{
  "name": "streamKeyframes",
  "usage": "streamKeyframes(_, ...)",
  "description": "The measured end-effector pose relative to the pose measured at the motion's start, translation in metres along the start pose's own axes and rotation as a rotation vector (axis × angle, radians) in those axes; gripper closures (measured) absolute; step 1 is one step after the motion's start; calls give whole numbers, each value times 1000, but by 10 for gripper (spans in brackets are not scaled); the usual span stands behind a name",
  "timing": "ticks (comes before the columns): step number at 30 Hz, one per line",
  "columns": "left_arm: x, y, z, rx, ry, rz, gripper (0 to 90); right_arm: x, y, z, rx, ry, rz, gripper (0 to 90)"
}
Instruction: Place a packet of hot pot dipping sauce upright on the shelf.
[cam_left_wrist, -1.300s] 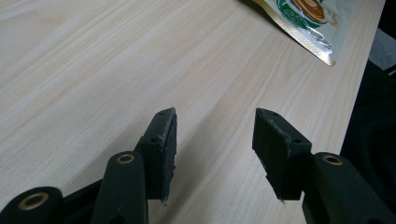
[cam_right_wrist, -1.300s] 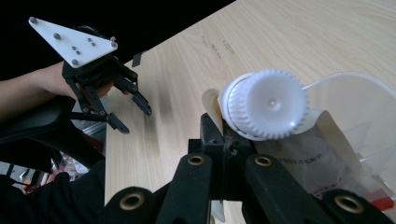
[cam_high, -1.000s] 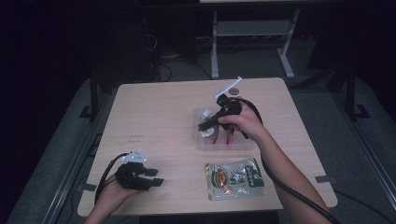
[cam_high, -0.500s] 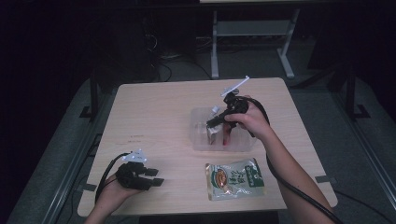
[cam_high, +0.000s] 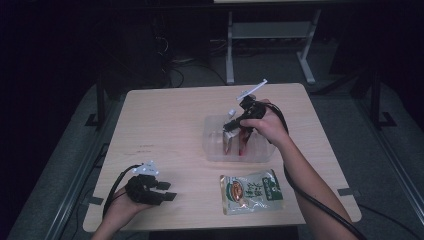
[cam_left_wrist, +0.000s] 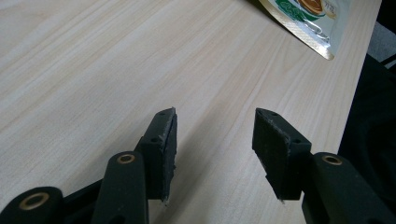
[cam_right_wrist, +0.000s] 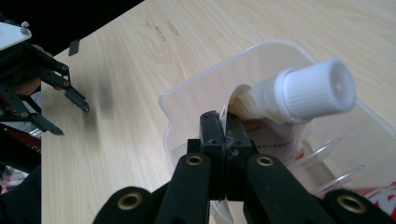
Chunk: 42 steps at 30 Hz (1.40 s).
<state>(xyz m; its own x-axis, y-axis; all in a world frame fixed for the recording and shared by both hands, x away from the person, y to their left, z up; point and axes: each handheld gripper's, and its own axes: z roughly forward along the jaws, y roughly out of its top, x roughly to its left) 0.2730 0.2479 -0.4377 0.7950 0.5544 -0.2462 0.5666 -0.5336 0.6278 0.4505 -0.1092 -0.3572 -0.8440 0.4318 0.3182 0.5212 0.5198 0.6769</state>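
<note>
The left gripper (cam_high: 167, 191) rests near the table's (cam_high: 165, 125) near left corner, jaws apart and holding nothing. A flat printed sachet (cam_high: 252, 191) lies by the near edge. Farther in, right of centre, the right gripper (cam_right_wrist: 225, 132) has its jaws clamped on the top edge of a spouted pouch (cam_right_wrist: 275, 119) just beside its white cap (cam_right_wrist: 312, 91), holding it inside a clear plastic container (cam_high: 216, 150). The pouch is judged soft, light and slippery; the stiffer seam beside the spout is the best hold.
</note>
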Motion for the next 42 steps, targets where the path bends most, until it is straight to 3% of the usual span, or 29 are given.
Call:
streamKeyframes(4, 0, 0, 0, -3, 1, 0, 495, 0, 1, -6, -28, -28, -29, 810)
streamKeyframes(5, 0, 0, 0, -5, 2, 1, 495, 1, 2, -8, -42, -27, -18, 795)
streamKeyframes(7, 0, 0, 0, -2, 1, -1, 495, 3, 3, -16, -70, -23, -6, 784)
streamKeyframes(11, -1, 1, 1, -2, 0, -5, 495, 10, 2, -36, -110, -33, -31, 740)
streamKeyframes(17, -1, 1, 1, -3, 7, 6, 490, 22, -7, -62, -159, -37, -37, 606)
streamKeyframes(23, -2, 1, 2, -10, 9, 14, 468, 33, -26, -80, -195, -57, -50, 498)
streamKeyframes(33, -4, 2, 1, -15, 12, 20, 458, 51, -60, -103, -225, -100, -66, 462)
streamKeyframes(42, -5, 2, 1, -13, 12, 22, 458, 62, -104, -106, -191, -141, -43, 444)
